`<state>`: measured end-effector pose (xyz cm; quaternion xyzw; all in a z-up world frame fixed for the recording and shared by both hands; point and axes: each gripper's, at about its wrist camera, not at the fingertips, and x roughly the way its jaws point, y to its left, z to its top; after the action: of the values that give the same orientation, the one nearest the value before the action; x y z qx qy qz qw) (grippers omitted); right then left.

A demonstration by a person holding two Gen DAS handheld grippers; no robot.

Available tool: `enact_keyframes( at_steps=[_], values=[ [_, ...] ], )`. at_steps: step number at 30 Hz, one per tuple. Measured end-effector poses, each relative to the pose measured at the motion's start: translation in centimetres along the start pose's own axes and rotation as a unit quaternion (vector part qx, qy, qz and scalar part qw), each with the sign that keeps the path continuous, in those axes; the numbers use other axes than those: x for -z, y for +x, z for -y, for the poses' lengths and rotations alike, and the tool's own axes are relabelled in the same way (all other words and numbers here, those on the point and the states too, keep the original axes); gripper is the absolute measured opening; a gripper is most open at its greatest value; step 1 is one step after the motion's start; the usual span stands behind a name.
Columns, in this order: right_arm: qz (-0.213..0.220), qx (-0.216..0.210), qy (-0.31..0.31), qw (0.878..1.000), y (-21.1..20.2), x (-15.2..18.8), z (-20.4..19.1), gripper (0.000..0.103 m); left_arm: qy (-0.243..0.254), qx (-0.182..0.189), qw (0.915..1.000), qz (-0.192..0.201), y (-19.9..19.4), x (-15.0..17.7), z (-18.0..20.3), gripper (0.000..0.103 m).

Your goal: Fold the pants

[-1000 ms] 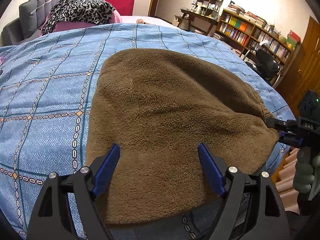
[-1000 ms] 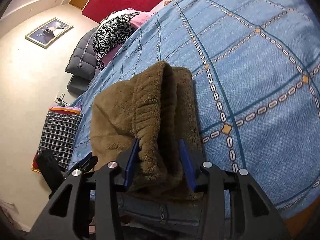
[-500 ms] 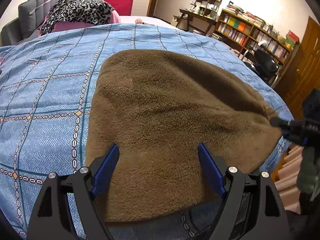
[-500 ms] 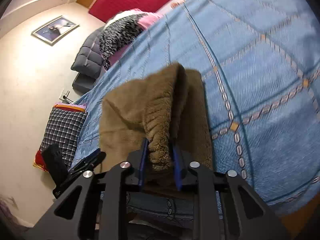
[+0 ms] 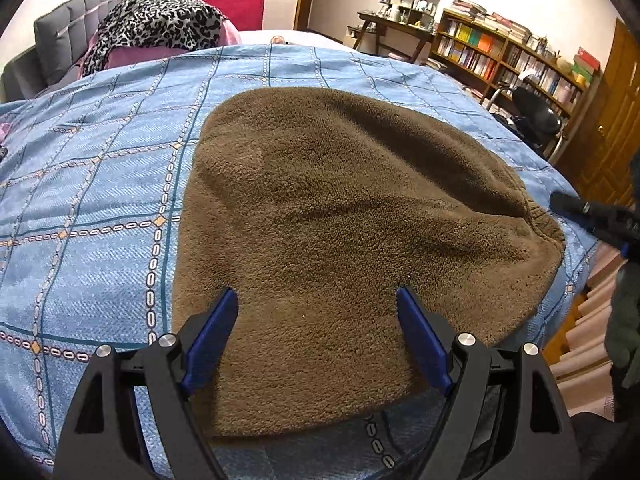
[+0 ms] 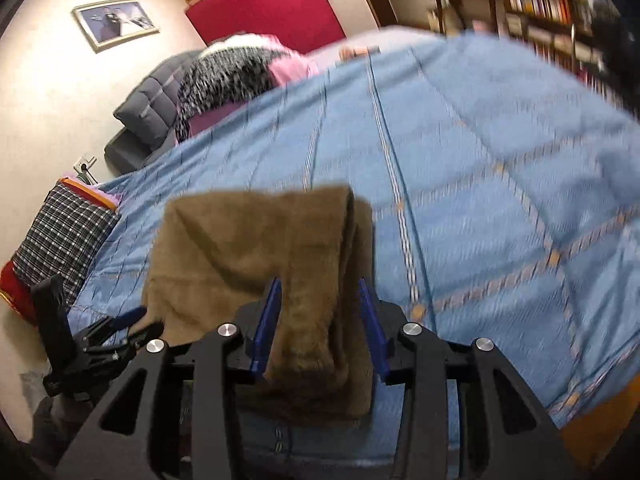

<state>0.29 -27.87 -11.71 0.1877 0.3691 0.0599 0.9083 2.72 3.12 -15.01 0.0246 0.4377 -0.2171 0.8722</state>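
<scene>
Since half a second ago my right claw (image 6: 320, 320) has let go of the pants (image 5: 340, 220) and spread, as my left claw (image 5: 316, 332) gapes above their near edge, so next I must regrip for another fold.

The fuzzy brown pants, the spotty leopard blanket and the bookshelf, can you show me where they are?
brown pants (image 5: 340, 220), left wrist view, middle of the fleece.
leopard blanket (image 5: 160, 20), left wrist view, its spotted top.
bookshelf (image 5: 500, 60), left wrist view, rows of books.

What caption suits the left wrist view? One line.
Open left gripper poised over folded brown fleece pants on a blue plaid bedspread.
</scene>
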Motion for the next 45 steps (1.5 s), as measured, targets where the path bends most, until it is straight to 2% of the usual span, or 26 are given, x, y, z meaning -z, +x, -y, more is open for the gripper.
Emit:
enact_keyframes(
  at_steps=[8,11,17,23,30,33,38,40,42,43,45],
  values=[
    [-0.001,-0.009,-0.066,0.998,4.2,-2.7,-3.5,0.041,0.013,-0.022,0.9996,-0.006,0.1,-0.4,0.5,0.081],
    [-0.007,0.005,-0.083,0.996,6.5,-3.6,-4.1,0.041,0.013,-0.022,0.9996,-0.008,0.3,-0.6,0.3,0.081],
    [-0.041,0.028,-0.072,0.996,10.6,-4.0,-1.8,0.041,0.017,-0.018,0.9997,-0.008,0.6,-0.6,0.1,0.083],
    [-0.05,0.04,-0.062,0.996,12.8,-3.8,-0.3,0.041,0.024,-0.017,0.9995,-0.008,1.0,-0.5,0.3,0.083],
    [-0.03,0.042,-0.065,0.997,13.2,-2.3,0.4,0.042,0.028,-0.016,0.9995,-0.006,1.0,-0.2,0.5,0.084],
    [-0.036,0.04,-0.059,0.997,13.0,-2.6,0.3,0.042,0.016,-0.011,0.9998,-0.007,0.4,-0.7,0.1,0.084],
    [-0.027,0.018,-0.03,0.999,10.8,-2.9,0.3,0.052,-0.02,-0.018,0.9996,0.011,-1.3,-1.9,-1.6,0.084],
    [-0.02,0.016,-0.021,0.999,9.5,-2.7,0.3,0.061,-0.035,-0.024,0.999,0.018,-1.8,-2.5,-2.5,0.087],
    [-0.015,0.018,-0.015,1.0,8.5,-2.5,0.4,0.066,-0.046,-0.029,0.9983,0.02,-2.0,-3.0,-3.3,0.088],
    [-0.015,0.017,-0.007,1.0,8.0,-2.5,0.7,0.072,-0.054,-0.032,0.9978,0.02,-2.1,-3.2,-3.7,0.088],
    [-0.022,0.014,0.015,1.0,7.5,-2.3,1.5,0.078,-0.072,-0.025,0.997,0.017,-1.9,-3.8,-4.6,0.091]
  ],
)
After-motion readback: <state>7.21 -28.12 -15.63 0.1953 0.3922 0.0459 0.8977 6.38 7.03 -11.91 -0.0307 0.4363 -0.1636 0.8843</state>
